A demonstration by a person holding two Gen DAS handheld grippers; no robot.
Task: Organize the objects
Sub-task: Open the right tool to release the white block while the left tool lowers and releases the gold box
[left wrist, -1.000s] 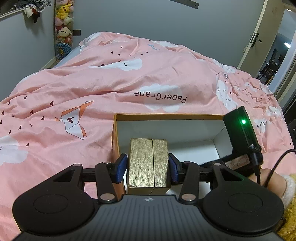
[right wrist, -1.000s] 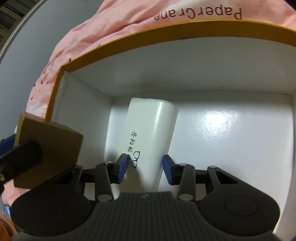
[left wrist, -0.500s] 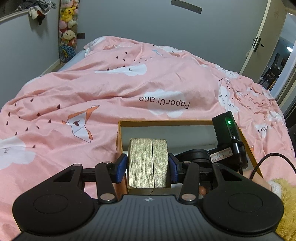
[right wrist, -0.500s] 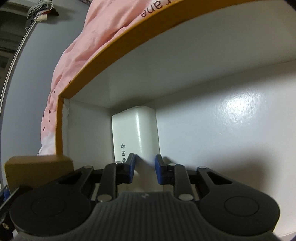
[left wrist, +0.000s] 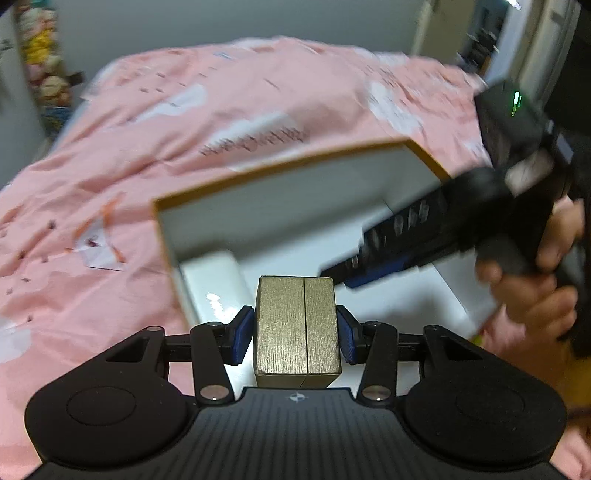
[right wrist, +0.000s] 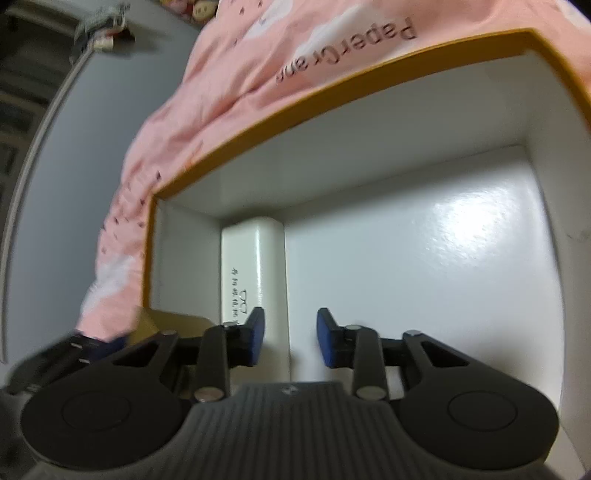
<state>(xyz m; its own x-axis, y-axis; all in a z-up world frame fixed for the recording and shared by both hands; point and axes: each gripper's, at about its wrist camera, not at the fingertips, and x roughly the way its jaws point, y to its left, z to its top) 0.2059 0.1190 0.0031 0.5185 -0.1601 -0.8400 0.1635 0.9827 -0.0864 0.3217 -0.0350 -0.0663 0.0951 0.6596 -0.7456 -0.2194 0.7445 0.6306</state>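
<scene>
My left gripper (left wrist: 295, 332) is shut on a small gold box (left wrist: 297, 325), held over the near left part of an open cardboard box (left wrist: 280, 162) with an orange rim and white inside. A white glasses case (left wrist: 214, 284) lies flat along the box's left wall; in the right wrist view the same glasses case (right wrist: 255, 266) lies on the box (right wrist: 332, 107) floor. My right gripper (right wrist: 290, 336) hovers above the case's near end, its jaws opening, with nothing pressed between the pads. The right gripper (left wrist: 369, 266) also shows in the left wrist view, held by a hand (left wrist: 535, 273).
The box rests on a pink duvet (left wrist: 184, 122) printed with clouds and "PaperCrane". Plush toys (left wrist: 37, 55) hang at the grey wall on the far left. A doorway (left wrist: 480, 33) opens at the far right. The gold box (right wrist: 166, 321) shows at the right wrist view's lower left.
My right gripper let go of the white case, which now lies flat by the left wall, and drew back upward. My left gripper rolled and moved in over the box with the gold box.
</scene>
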